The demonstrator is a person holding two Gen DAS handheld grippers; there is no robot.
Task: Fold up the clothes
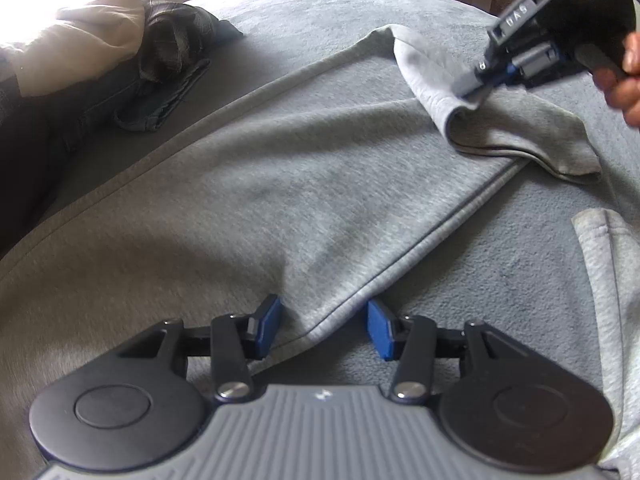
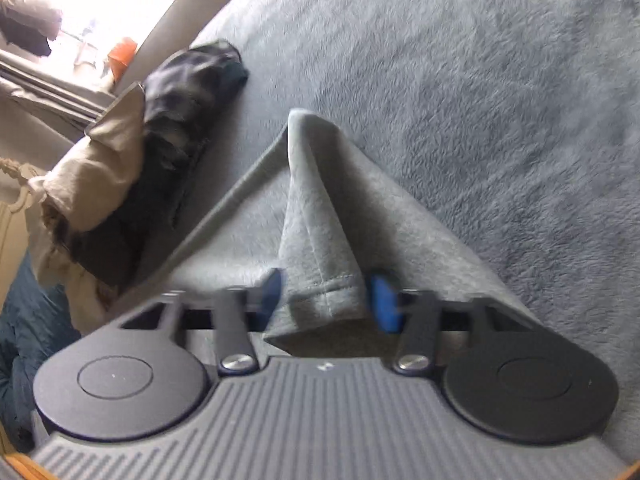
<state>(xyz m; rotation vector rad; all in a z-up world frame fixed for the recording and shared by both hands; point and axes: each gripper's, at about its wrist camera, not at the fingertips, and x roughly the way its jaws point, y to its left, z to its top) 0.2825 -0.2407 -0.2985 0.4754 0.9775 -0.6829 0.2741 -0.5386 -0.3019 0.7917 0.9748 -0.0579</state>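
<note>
1. While spread flat across the middle of the bed, reaches with its long seam edge toward the near edge: the grey garment, seemingly sweatpants; other end folded back toward the far right corner.
2. Left gripper: about half open, straddling that seam edge near the near edge of the bed; pads clear of the cloth on both sides, so nothing gripped.
3. Right gripper: at the turned-back cuff; blurred in its own view, with the pads either side of the cuff; tips seemingly close together seen from the left wrist; cannot tell whether clamped or merely flanking.
4. Risk 1: cuff slipping free mid-fold if the right hold is only loose; likely result, a crooked, half-made fold.
5. Risk 2: catching the fleece bed cover along with the garment, being similar in feel and lying directly under the seam; would drag the cover and rumple the leg.
6. Risk 3: pulling on 1 end while the left end lies unpinned; whole garment sliding toward the pile of clothes at the far left edge.
</note>
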